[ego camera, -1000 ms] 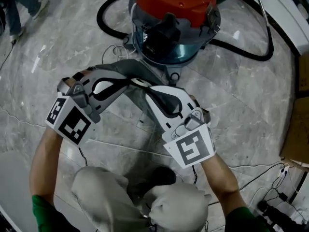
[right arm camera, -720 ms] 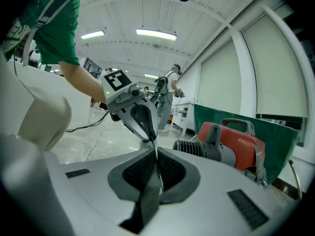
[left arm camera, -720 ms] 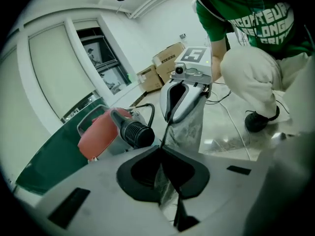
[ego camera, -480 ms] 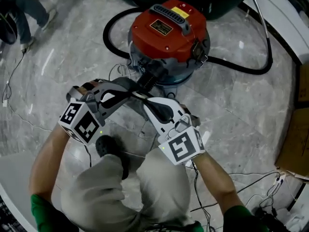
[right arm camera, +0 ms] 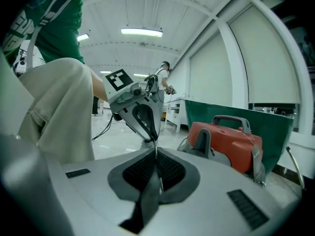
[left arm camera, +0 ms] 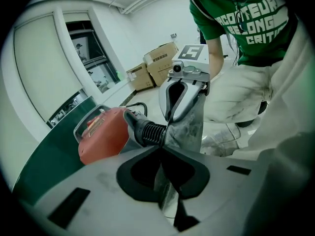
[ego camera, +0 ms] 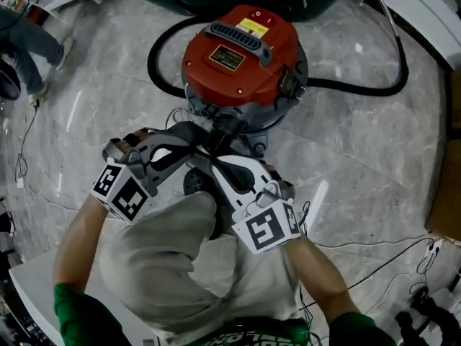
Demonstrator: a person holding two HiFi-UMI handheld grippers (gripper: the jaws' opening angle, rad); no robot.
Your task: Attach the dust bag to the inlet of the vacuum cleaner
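Jaws of left gripper (ego camera: 197, 141) and right gripper (ego camera: 213, 157) were clamped on the dust bag (left arm camera: 189, 128) near the inlet (left arm camera: 147, 131); seating it was judged next.

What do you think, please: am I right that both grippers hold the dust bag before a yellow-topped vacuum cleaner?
The vacuum cleaner has a red top, not yellow, as the head view shows. The left gripper and right gripper do hold the dust bag before it.
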